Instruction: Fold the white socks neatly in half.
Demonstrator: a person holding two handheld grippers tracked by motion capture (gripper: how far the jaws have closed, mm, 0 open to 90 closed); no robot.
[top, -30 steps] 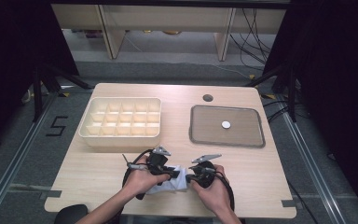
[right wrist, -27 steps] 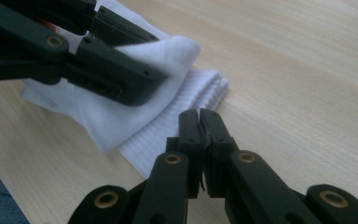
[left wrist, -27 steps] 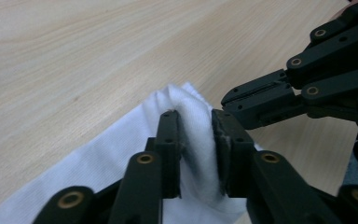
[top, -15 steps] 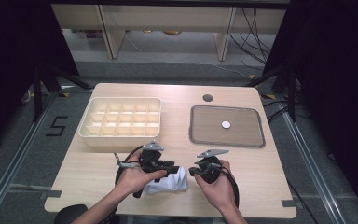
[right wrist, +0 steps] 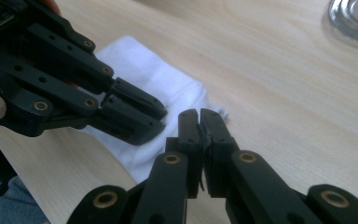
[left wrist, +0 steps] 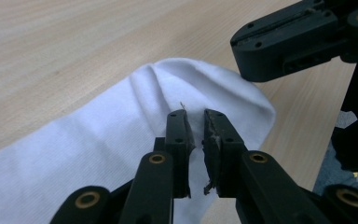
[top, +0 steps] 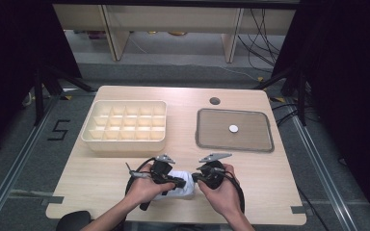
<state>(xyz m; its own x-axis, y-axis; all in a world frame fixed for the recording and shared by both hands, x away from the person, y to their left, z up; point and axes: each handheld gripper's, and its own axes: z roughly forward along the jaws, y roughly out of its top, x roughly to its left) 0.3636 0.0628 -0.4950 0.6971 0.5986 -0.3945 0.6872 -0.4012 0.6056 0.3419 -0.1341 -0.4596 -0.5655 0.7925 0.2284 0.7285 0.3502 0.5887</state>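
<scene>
High view shows a white cloth (top: 178, 188) lying near the front edge of the surface (top: 279, 173), between the left gripper (top: 166, 178) and the right gripper (top: 203, 177). Left gripper view has the cloth (left wrist: 98, 140) right under the left gripper (left wrist: 195, 122), jaws a narrow slit apart with cloth behind them; whether a fold is pinched I cannot tell. Right gripper view shows the right gripper (right wrist: 199, 116) nearly closed at the cloth's (right wrist: 168, 88) corner, seemingly holding nothing.

The cloth looks light, soft and limp, so it should sag and crumple when lifted and is hardly fragile. A hem or corner pinch seems the best hold, one gripper at each end to keep it spread.

Compared with half a second ago, both hands sit slightly farther up the surface and the cloth is more bunched between them. The divided box (top: 125, 126) and tray (top: 265, 144) are unmoved
</scene>
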